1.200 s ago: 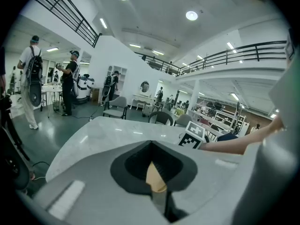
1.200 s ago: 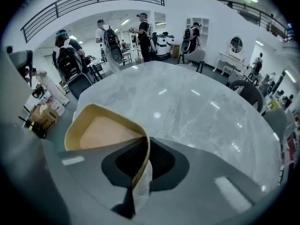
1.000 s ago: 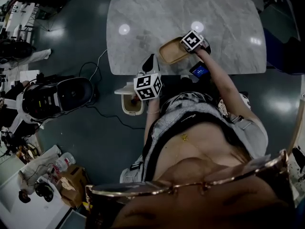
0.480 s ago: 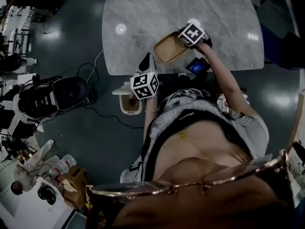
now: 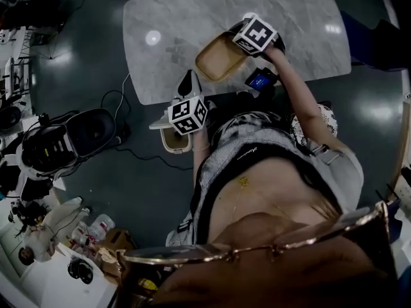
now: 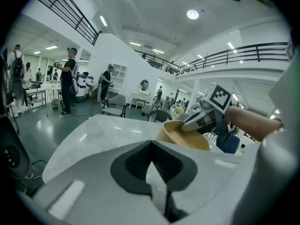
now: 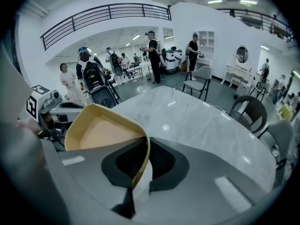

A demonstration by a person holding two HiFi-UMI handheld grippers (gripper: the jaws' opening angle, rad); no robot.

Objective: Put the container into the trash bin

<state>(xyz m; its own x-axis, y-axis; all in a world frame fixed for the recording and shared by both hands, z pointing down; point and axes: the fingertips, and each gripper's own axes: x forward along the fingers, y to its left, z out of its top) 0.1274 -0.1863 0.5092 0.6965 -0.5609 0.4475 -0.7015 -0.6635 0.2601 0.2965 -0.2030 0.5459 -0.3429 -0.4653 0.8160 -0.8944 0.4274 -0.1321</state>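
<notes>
The tan, shallow container (image 5: pixel 217 58) hangs tilted over the near edge of the marble table (image 5: pixel 186 18). My right gripper (image 5: pixel 236 41) is shut on its rim; in the right gripper view the thin rim (image 7: pixel 139 158) runs between the dark pads. The container (image 6: pixel 183 136) also shows in the left gripper view, held by the right gripper (image 6: pixel 202 121). My left gripper (image 5: pixel 188 80) stays shut and empty near the table's edge, just above the beige trash bin (image 5: pixel 175 142) on the floor. The bin's lid (image 5: pixel 160 123) stands open.
A black wheeled machine (image 5: pixel 83 133) and cables (image 5: pixel 131 151) lie on the floor left of the bin. A lit small screen (image 5: pixel 260 79) sits by the right forearm. Chairs (image 7: pixel 204 77) stand beyond the table, and people (image 7: pixel 152 55) stand further off.
The right gripper has lifted the container off the table and tilted it, bringing it towards the table's near edge. The left gripper has kept its place above the bin.
</notes>
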